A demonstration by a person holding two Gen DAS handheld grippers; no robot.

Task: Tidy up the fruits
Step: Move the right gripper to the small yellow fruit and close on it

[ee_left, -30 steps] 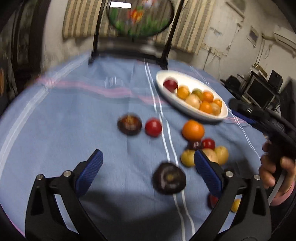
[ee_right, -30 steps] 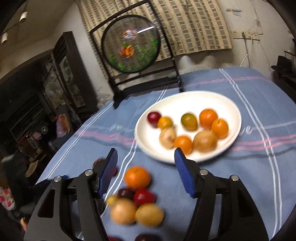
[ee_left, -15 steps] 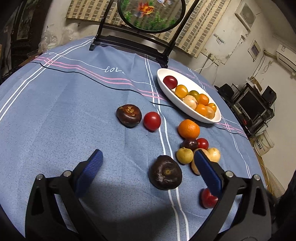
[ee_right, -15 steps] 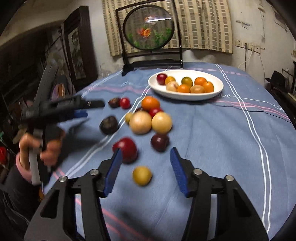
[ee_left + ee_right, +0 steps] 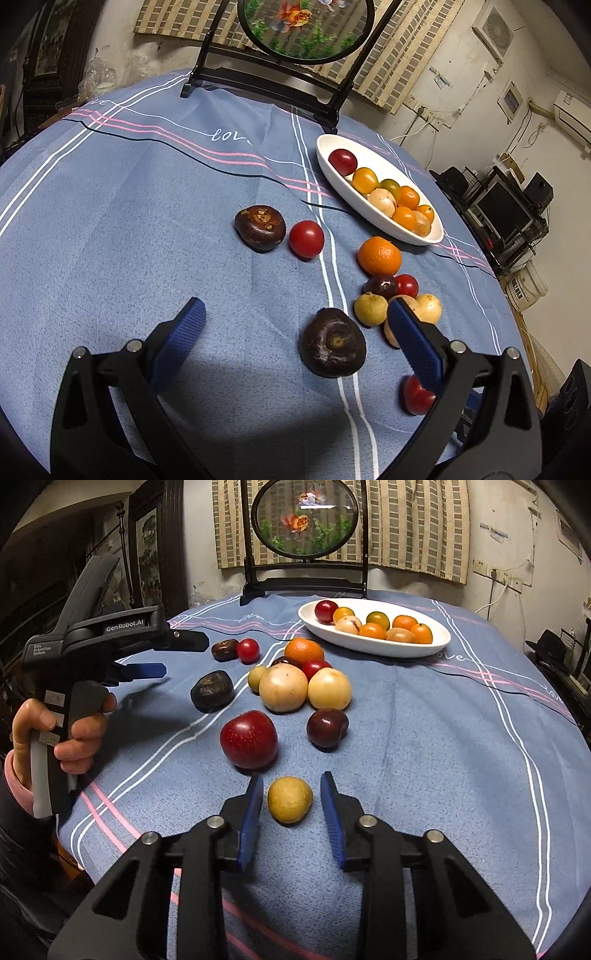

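- The right gripper point(image 5: 291, 794) is closing its blue pads around a small yellow fruit point(image 5: 290, 799) lying on the blue tablecloth point(image 5: 443, 738); the fruit is sitting between the pads, with a thin gap showing on each side, so nothing is being pinched yet.
- The left gripper point(image 5: 295, 332) is hanging over the cloth with its jaws spread wide and nothing between them; a dark brown fruit point(image 5: 332, 343) is lying just beyond its fingers.
- A hand point(image 5: 59, 731) with a pink cuff is gripping the left tool's handle, seen from the right wrist view.
- A red apple point(image 5: 249, 740) and a dark plum point(image 5: 327, 727) are resting just beyond the yellow fruit.
- Farther back, two pale round fruits are touching each other, with an orange point(image 5: 303, 650) behind them.
- The white oval dish point(image 5: 439, 642) is holding several fruits near the far side of the table.
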